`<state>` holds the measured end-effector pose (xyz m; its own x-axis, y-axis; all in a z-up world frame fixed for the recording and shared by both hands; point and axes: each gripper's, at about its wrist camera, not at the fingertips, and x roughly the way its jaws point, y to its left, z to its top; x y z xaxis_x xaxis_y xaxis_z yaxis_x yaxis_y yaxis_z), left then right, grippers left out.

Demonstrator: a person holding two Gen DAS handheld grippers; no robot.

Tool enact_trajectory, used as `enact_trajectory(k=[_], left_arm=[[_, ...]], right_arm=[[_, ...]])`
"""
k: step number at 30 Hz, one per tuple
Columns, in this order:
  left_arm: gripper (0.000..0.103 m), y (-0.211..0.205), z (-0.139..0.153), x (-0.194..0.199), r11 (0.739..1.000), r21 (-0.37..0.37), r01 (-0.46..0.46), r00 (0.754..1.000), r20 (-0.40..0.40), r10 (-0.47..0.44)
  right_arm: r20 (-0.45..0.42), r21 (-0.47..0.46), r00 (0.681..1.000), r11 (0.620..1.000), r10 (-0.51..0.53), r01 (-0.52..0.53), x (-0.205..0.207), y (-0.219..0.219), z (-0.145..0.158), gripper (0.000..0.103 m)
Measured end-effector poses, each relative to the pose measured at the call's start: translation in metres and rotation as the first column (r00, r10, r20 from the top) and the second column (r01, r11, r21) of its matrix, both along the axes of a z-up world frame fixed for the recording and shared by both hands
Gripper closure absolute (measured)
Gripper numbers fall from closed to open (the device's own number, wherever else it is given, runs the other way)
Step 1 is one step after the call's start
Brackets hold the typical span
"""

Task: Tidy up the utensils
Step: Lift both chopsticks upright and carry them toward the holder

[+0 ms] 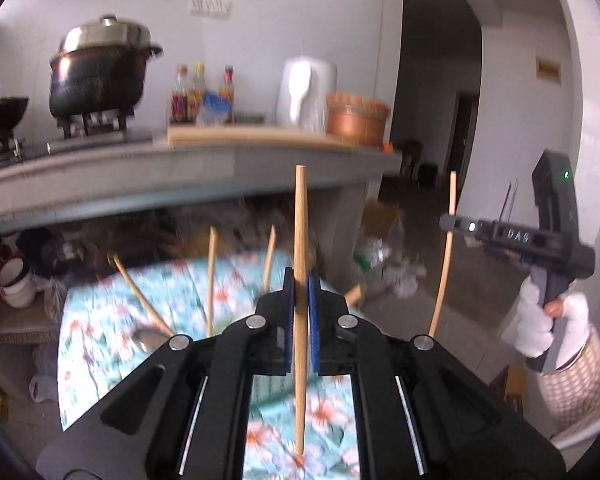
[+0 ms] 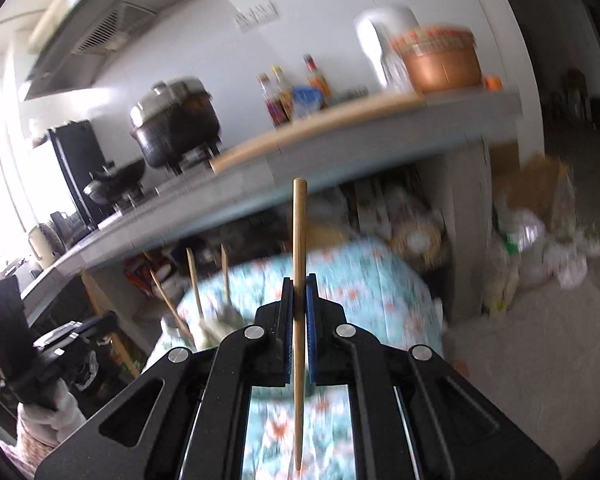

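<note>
Left wrist view first: the left tongs point(image 1: 300, 294) are pressed together on a wooden chopstick point(image 1: 300, 248), pinching it near its middle so it stands upright between the blue pads, thick end up and thin tip hanging toward the floral cloth point(image 1: 100, 320) below. In the right wrist view the right tongs point(image 2: 299, 300) pinch a second chopstick point(image 2: 299, 248) the same way — upright, held about midway along its length.

Both sticks look light, stiff and smooth; judging by that, a grip near the middle keeps them from swinging, though a round, tapered shaft could slide or twist between flat pads if the squeeze slackens.

Farther out, more wooden handles point(image 1: 211, 280) and a metal spoon point(image 1: 148, 338) stick up from something at the near left of the cloth-covered worktop — blur hides what holds them. Beyond, a kitchen counter point(image 1: 180, 168) carries a lidded pot point(image 1: 100, 76), sauce bottles point(image 1: 200, 96) and a copper-coloured bowl point(image 1: 356, 122).
</note>
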<state>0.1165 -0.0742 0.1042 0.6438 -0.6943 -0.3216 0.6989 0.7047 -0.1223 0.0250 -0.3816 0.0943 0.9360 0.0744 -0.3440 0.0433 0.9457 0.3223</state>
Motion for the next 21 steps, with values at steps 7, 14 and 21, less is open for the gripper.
enact_trajectory(k=[7,14,21], left_arm=[[0.097,0.009,0.067,0.014,0.974,-0.216,-0.061,0.983,0.158,0.097],[0.097,-0.02,0.066,0.058,0.956,-0.285,-0.067,0.985,0.131,0.108],[0.097,-0.055,0.018,0.101,0.973,-0.221,-0.069,0.997,0.028,0.077]], right_arm=[[0.145,-0.081,0.988,0.996,0.056,-0.045,0.036,0.008,0.054,0.097],[0.172,-0.087,0.982,0.994,0.081,-0.067,0.061,0.009,0.066,0.097],[0.147,-0.073,0.986,0.995,0.076,-0.066,0.072,-0.003,0.057,0.097]])
